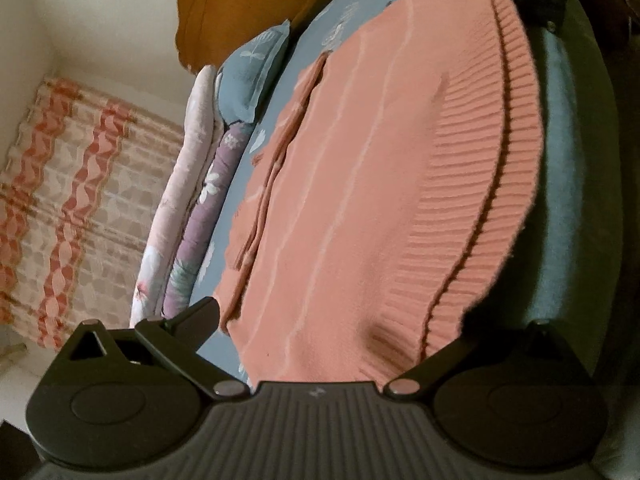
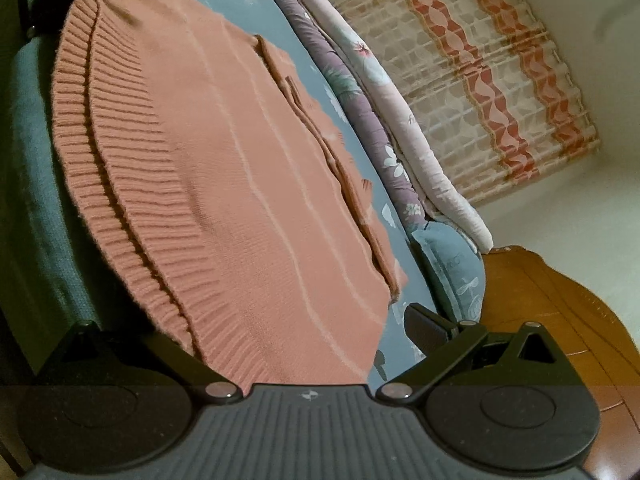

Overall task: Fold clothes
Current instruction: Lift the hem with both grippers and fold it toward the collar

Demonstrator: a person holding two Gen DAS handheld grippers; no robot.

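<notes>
The pink sweater [image 1: 360, 200] lies flat on the bed [image 1: 560, 152], filling mid-frame. Both grippers, left [image 1: 340, 316] and right [image 2: 280, 320], stand open. Soft, floppy knit (likely light); best pinched at the ribbed hem [image 1: 480, 184].

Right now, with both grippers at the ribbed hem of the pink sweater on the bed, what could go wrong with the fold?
1. The ribbed hem shows two layers; a gripper may catch only the top one, so the pink sweater folds unevenly.
2. The hem lies at the edge of the bed, so the knit may slide off if pulled that way.
3. The folded quilts lie close beyond the sweater and may block the fold.
</notes>
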